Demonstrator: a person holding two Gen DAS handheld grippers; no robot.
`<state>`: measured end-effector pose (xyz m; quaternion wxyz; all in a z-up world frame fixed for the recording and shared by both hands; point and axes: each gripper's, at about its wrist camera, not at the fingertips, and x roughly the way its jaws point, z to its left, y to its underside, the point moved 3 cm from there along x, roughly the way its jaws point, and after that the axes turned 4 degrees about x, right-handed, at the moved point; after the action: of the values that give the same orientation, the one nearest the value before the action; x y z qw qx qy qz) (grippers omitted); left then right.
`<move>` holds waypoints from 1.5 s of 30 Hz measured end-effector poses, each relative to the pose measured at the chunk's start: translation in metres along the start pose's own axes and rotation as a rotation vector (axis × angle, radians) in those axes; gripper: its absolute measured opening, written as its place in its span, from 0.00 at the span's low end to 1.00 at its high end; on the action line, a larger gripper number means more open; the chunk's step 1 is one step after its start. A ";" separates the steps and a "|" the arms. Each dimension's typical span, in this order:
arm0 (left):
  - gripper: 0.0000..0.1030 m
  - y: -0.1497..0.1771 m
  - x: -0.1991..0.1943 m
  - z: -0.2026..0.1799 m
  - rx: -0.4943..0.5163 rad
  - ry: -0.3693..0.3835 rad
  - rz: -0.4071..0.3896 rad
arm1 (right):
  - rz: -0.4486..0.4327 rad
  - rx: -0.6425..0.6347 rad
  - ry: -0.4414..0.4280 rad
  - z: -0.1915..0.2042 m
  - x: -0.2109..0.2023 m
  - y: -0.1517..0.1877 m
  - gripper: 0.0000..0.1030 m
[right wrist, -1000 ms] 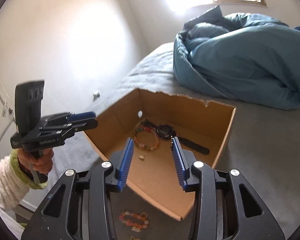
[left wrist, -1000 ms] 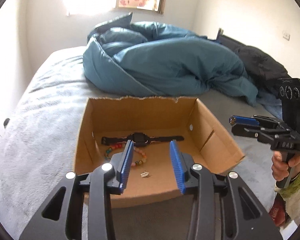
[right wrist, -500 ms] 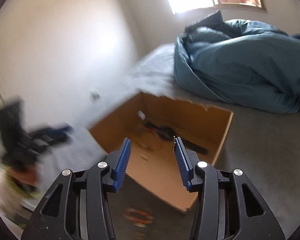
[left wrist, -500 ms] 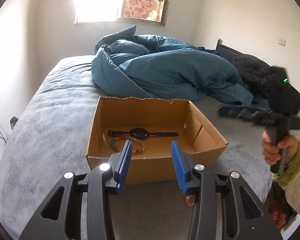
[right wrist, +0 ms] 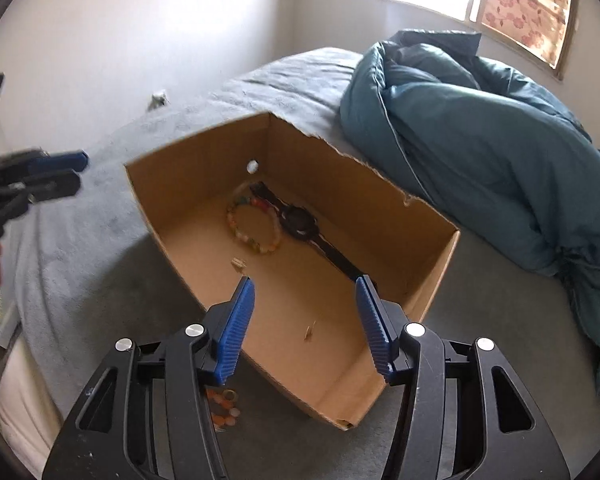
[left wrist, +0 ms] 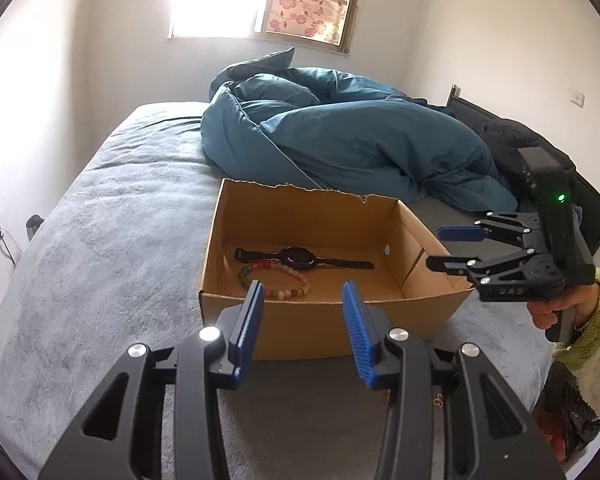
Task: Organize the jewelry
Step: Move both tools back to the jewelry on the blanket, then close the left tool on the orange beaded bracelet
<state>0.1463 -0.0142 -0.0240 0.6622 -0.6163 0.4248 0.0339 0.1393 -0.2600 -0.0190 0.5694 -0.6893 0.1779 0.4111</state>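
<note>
Cardboard box [right wrist: 428, 280] on grey bed [left wrist: 100, 240] — inside: black watch [right wrist: 300, 222], multicoloured bead bracelet [right wrist: 252, 240] touching it. Right gripper [right wrist: 304, 320] just been widening, fingers grasping nothing; left gripper [left wrist: 302, 320] released too.

One cardboard box [right wrist: 432, 276] sits on one grey bed [left wrist: 100, 240], and inside it lie one black watch [right wrist: 300, 222], one ring-shaped beaded bracelet [right wrist: 254, 224] and two tiny pale pieces [right wrist: 238, 264], too small to identify. Outside the box on the bed lies one more orange beaded bracelet [right wrist: 222, 410]. There are two grippers, the left gripper [left wrist: 303, 322] and the right gripper [right wrist: 305, 326], one heaped teal duvet [left wrist: 340, 148] and one window [left wrist: 264, 2].
</note>
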 end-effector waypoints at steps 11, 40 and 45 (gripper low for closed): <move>0.38 0.013 -0.019 -0.010 0.016 0.008 -0.004 | -0.077 0.077 -0.042 0.010 -0.041 0.015 0.50; 0.38 0.129 0.034 -0.118 0.231 0.145 0.235 | 0.003 0.292 -0.225 0.038 -0.031 0.167 0.46; 0.38 0.126 0.053 -0.120 0.294 0.135 0.247 | 0.027 0.279 -0.256 0.044 -0.007 0.161 0.41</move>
<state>0.0457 -0.1113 -0.1402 0.7059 -0.4569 0.5412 0.0111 0.0041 -0.2669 -0.1175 0.6720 -0.5430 0.1685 0.4744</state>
